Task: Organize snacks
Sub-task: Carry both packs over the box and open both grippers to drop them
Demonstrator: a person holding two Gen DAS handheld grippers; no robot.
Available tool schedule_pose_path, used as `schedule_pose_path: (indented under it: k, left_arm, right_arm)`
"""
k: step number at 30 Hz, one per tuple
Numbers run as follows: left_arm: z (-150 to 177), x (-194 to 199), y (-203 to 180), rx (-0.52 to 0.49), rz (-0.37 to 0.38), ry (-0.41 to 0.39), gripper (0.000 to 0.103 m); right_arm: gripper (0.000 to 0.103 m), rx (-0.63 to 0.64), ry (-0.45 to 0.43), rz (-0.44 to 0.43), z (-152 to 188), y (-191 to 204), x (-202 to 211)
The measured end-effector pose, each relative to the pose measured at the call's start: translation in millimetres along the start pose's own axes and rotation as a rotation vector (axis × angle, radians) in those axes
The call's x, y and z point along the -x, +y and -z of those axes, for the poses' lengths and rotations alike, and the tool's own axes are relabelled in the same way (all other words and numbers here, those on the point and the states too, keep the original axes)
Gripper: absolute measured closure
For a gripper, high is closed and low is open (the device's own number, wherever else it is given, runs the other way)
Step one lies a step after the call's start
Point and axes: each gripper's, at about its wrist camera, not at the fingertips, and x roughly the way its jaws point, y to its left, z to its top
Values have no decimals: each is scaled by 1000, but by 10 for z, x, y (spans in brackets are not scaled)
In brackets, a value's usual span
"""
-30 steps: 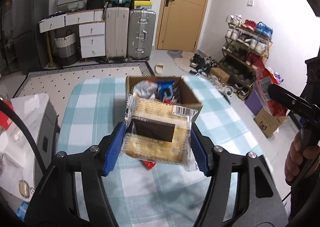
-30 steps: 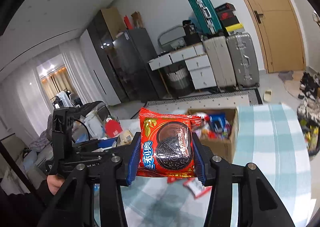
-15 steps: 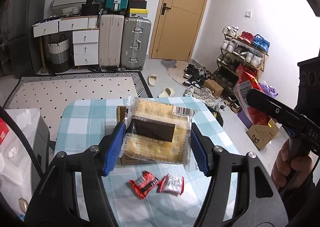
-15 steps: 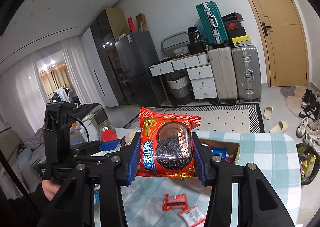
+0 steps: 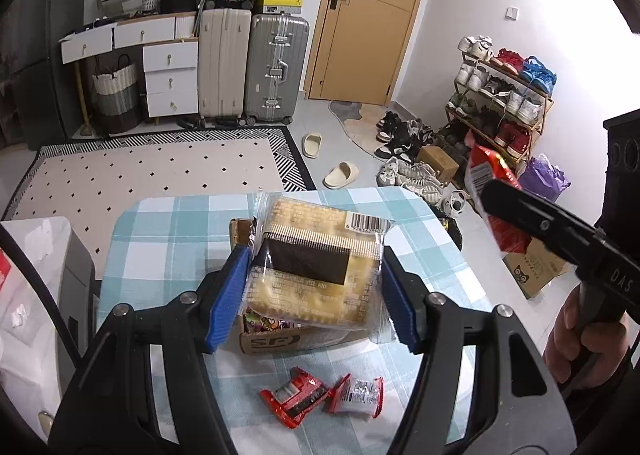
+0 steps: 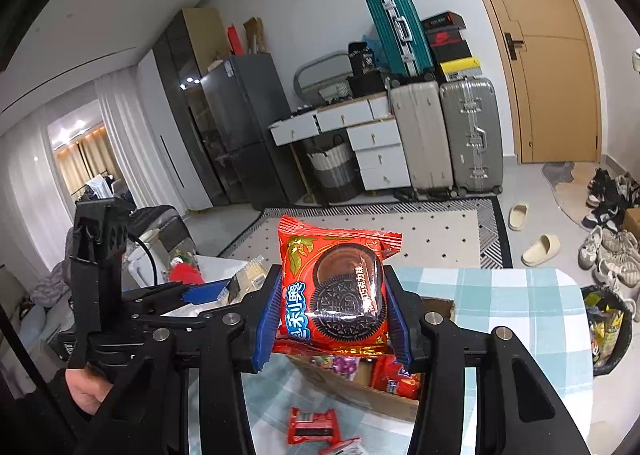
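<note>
My left gripper (image 5: 312, 295) is shut on a clear-wrapped pack of yellow crackers (image 5: 316, 267), held above a cardboard box (image 5: 272, 339) of snacks. My right gripper (image 6: 332, 311) is shut on a red pack of chocolate sandwich cookies (image 6: 336, 287), held above the same box (image 6: 360, 391). The right gripper and its red pack (image 5: 496, 207) show at the right of the left wrist view. The left gripper (image 6: 208, 291) shows at the left of the right wrist view. Two small red snack packets (image 5: 296, 399) (image 5: 356, 395) lie on the checked tablecloth (image 5: 168, 231) in front of the box.
The table stands in a room with suitcases (image 5: 276, 67), white drawers (image 5: 168, 75), a door (image 5: 368, 15), a shoe rack (image 5: 504, 95) and a patterned rug (image 5: 140, 171). A bin (image 6: 608, 327) sits beside the table. A white cabinet (image 5: 32, 295) is at the left.
Both grippers have pulled back and up from the box with their packs still held. More of the table and the two loose packets now show.
</note>
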Motion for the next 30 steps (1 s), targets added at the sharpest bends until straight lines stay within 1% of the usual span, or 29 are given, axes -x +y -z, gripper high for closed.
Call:
schedule_pose_path:
  k: [11,14,16,20,24,28,30]
  left_arm:
    - [51,-919,155,19,-2,94,42]
    - [28,-1141,198,16,19,121,41]
    - [9,-1266,241,32,28,128,41]
    - [11,-1520,330,63,49,170,41]
    - [48,-1759,368,63,42,208,41]
    - [86,-1961,361,32,10,240,41]
    - [98,-2036,367,33,14,256,40]
  right_arm:
    - [56,-22,82,29,153,-384,-612]
    - [56,-25,102,34,205,-470,-783]
    - [56,-12,120,51,243,-510,-893]
    - [56,1,148,83,292,-617,-1089]
    - [56,-4,182,100,367,-732,-1264]
    - [56,10,219,105,451,-755,-1424]
    - [56,6,230,106,492,-772,-1491]
